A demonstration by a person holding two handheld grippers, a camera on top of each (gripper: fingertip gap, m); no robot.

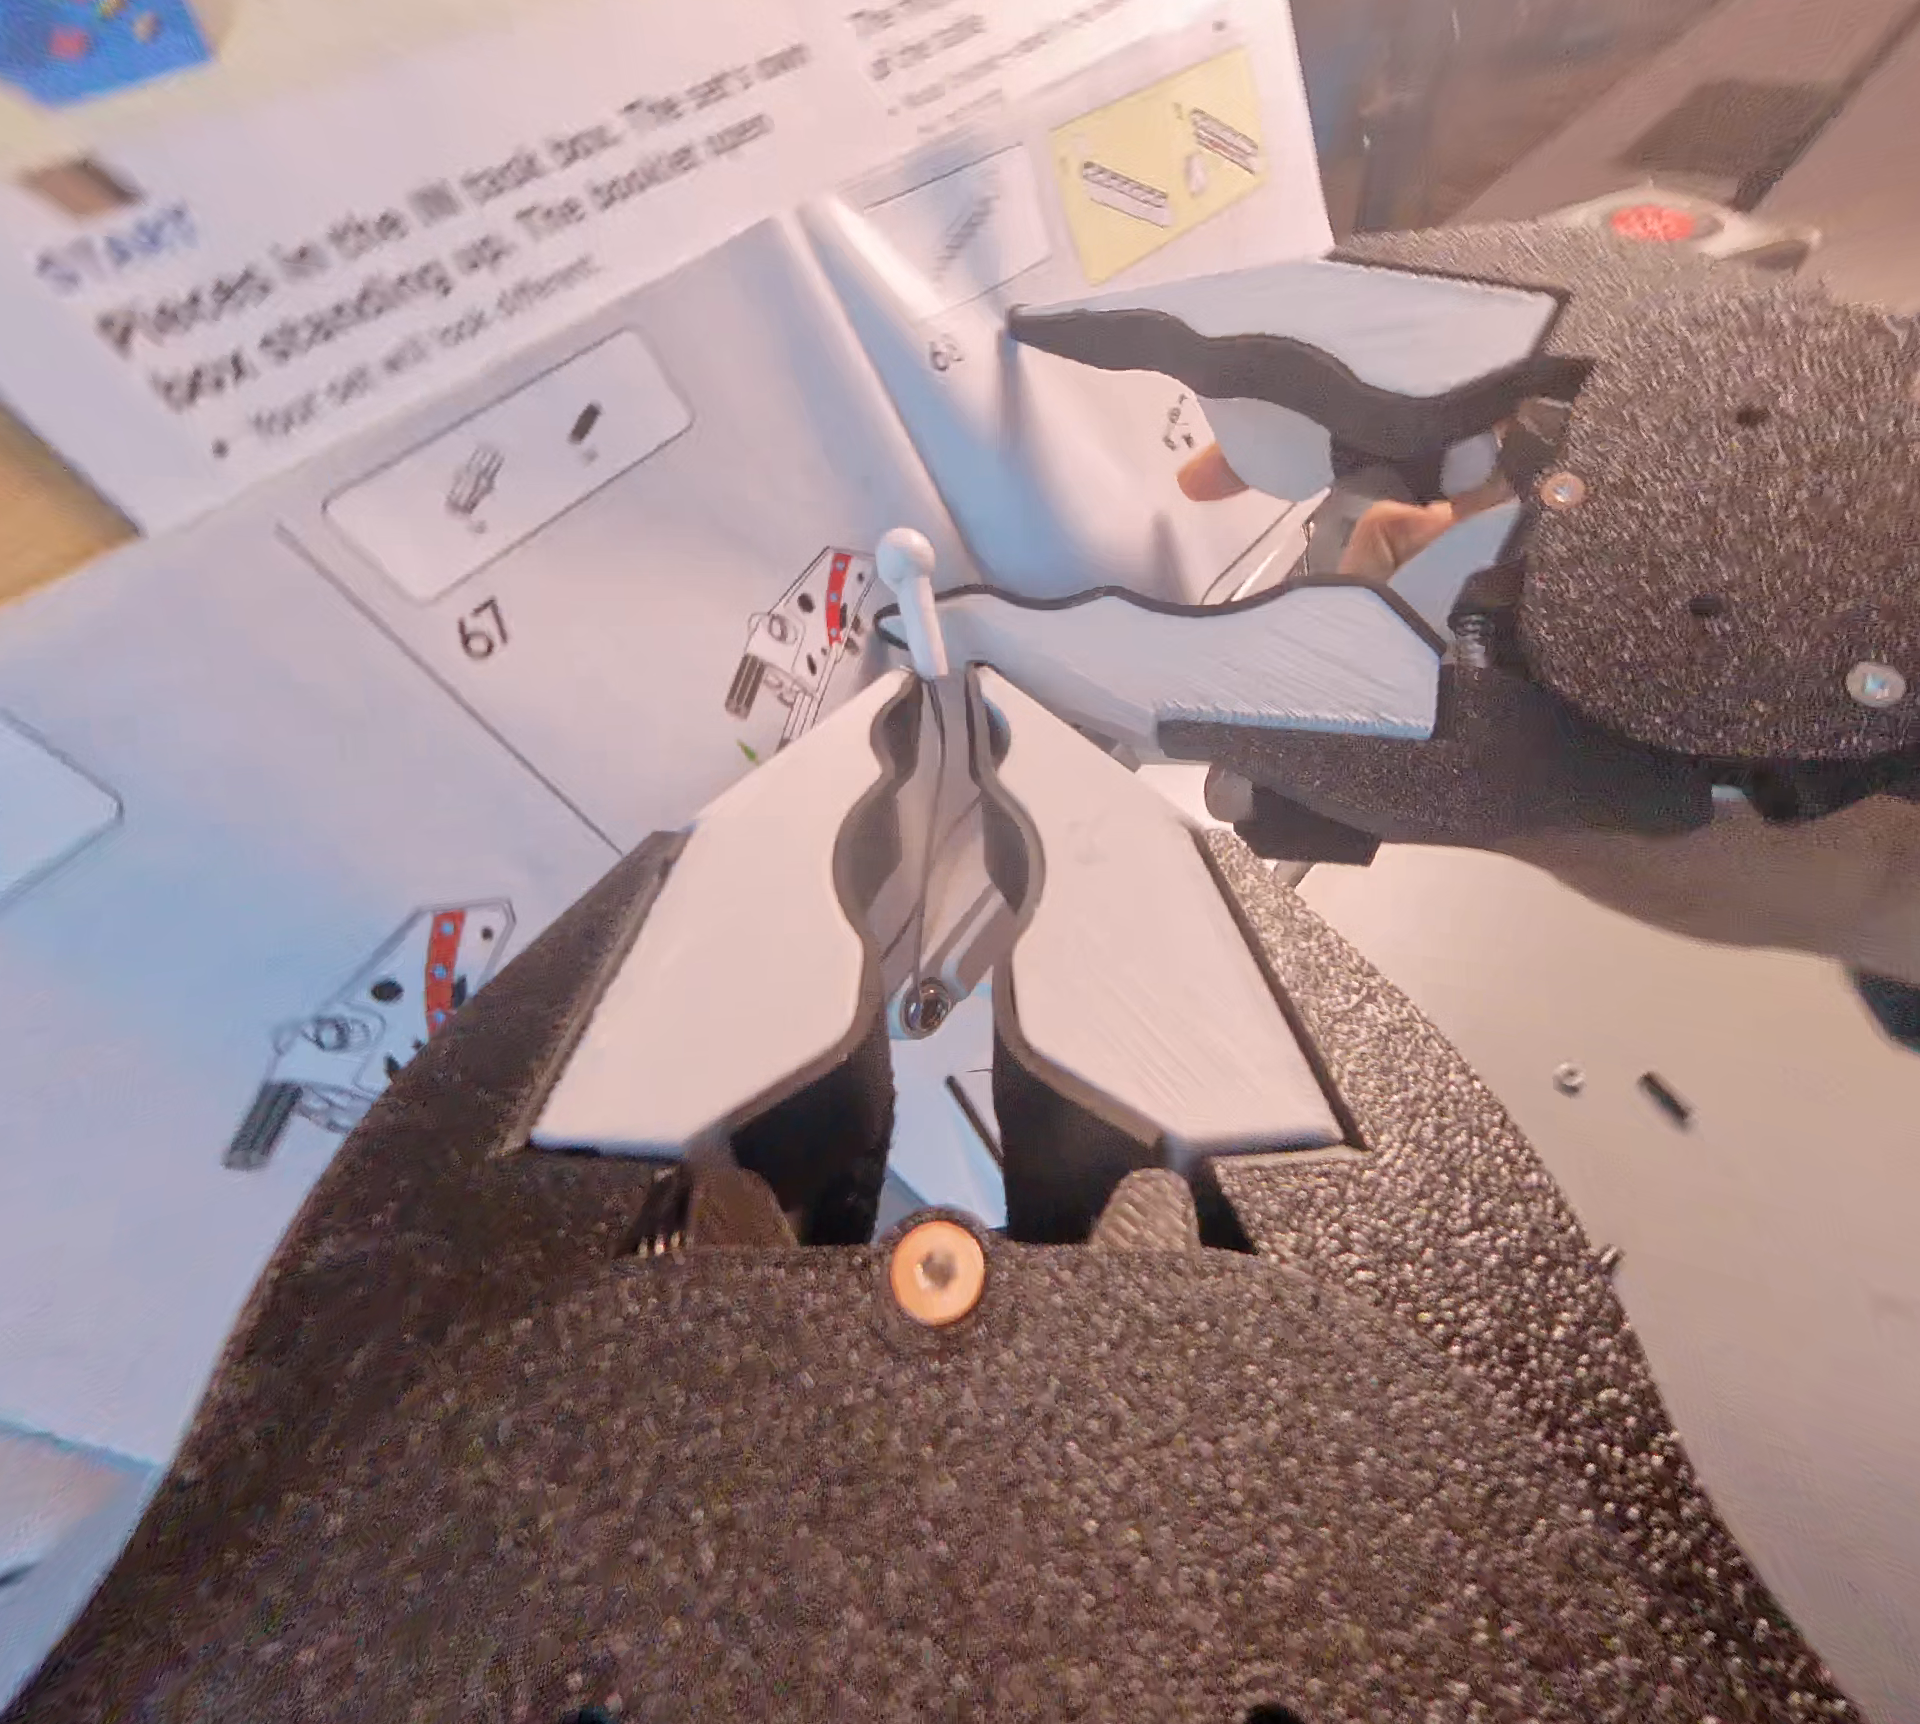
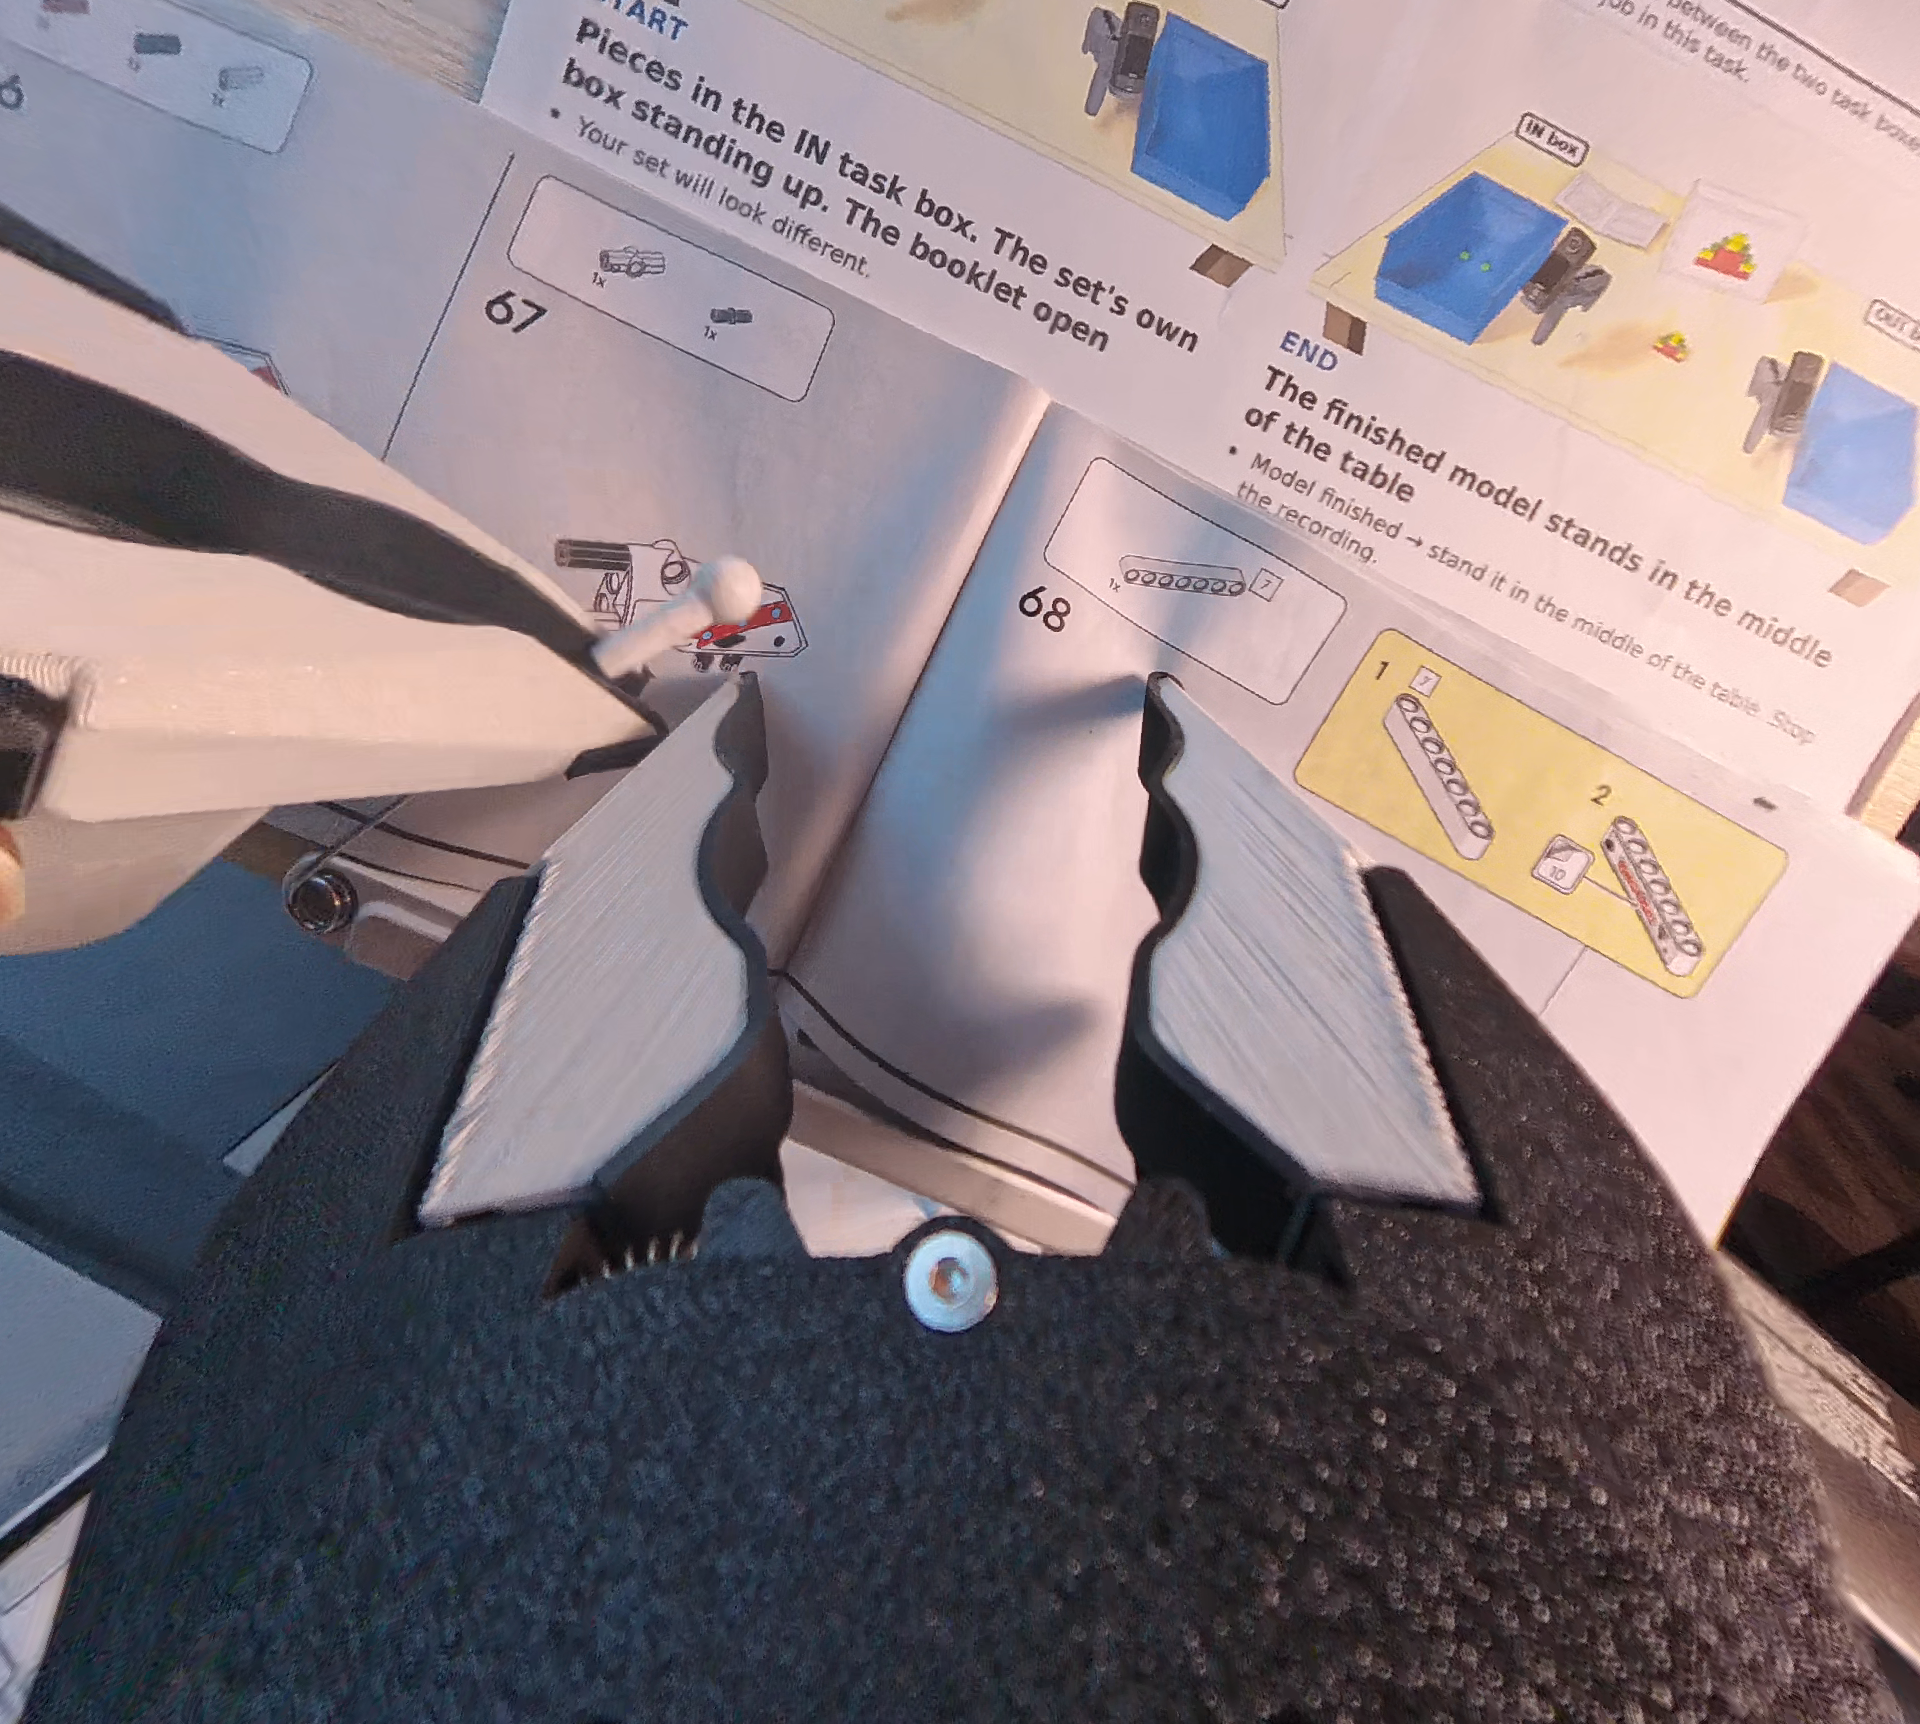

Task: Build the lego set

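While beside booklet, pin in left gripper

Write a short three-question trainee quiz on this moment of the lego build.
1. True or false: the left hand-held gripper is shut on the white ball-ended pin.
2. The right hand-held gripper is: A) open and empty, B) shut on a beam, C) holding the booklet.
3. Fill in: behind both grippers lies an open instruction ____.

Key: 1 true; 2 A; 3 booklet.
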